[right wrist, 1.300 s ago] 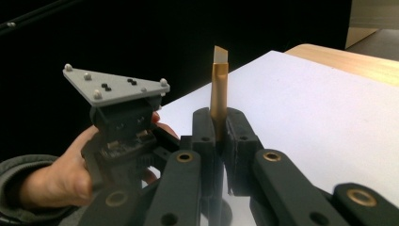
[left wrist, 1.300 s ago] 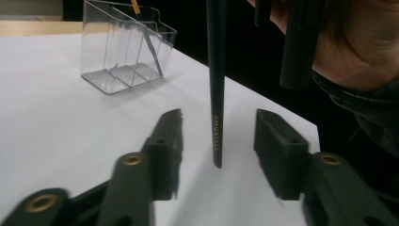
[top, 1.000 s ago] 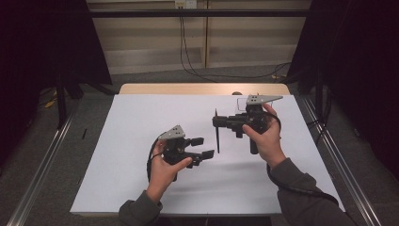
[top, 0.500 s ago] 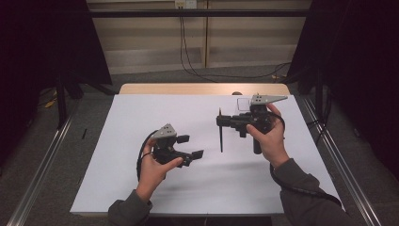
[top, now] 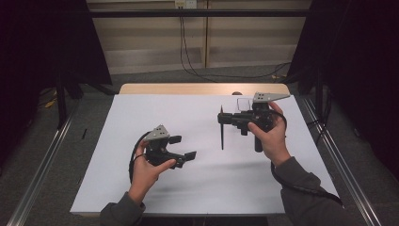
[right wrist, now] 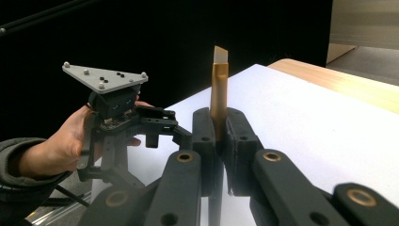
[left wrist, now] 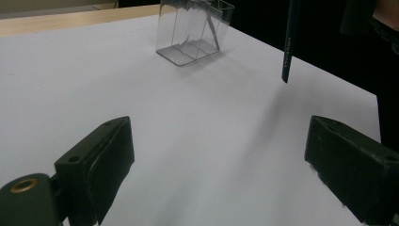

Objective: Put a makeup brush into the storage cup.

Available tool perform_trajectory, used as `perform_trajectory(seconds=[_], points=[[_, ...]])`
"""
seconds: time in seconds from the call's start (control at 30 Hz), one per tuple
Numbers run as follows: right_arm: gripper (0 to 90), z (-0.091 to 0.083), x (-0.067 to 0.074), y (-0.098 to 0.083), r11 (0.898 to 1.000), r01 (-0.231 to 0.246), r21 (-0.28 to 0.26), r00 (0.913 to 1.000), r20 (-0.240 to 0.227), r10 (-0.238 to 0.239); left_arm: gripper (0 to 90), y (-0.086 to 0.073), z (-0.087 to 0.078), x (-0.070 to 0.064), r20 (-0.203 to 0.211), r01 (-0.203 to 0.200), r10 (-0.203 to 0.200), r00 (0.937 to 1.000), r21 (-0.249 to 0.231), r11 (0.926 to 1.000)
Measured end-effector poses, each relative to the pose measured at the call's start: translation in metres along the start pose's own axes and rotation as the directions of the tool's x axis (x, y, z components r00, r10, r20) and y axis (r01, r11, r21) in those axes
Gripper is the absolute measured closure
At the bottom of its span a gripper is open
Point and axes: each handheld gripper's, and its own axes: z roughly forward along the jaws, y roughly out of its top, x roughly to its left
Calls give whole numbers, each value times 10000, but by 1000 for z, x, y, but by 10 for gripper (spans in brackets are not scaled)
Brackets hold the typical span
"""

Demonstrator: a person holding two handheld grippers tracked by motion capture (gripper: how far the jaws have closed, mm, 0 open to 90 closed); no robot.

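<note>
While the right gripper [top: 225, 118] stays clamped shut on a long, thin black pencil with a gold band and pale eraser end [right wrist: 219, 89], the pencil hangs upright between its jaws, its dark tip [left wrist: 285, 75] poised just above the white table sheet [top: 188, 188]. Off to one side, the left gripper [top: 182, 147] has just been opening — its jaws stand wide apart with nothing between them. Beyond the pencil sits a small clear plastic box [left wrist: 194, 29]. The pencil looks light, stiff and slightly slick — best gripped mid-shaft, squarely across its width.
</note>
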Motion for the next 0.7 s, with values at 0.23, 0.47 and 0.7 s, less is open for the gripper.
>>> perform_trajectory(seconds=[0.23, 0.47, 0.7], points=[[849, -3, -3, -1, 9998, -132, -140, 9997, 206, 135, 83, -1, -6, 5, -57, -44, 45, 10000, 33, 10000], [849, -7, -6, 3, 9996, -96, -278, 9993, 365, 106, 76, -4, -14, 9, -188, -56, 58, 9998, 78, 10000], [848, -10, -9, 0, 9990, -175, -416, 9987, 480, 195, 68, -9, -19, 11, -216, 43, -40, 9998, 111, 9999]])
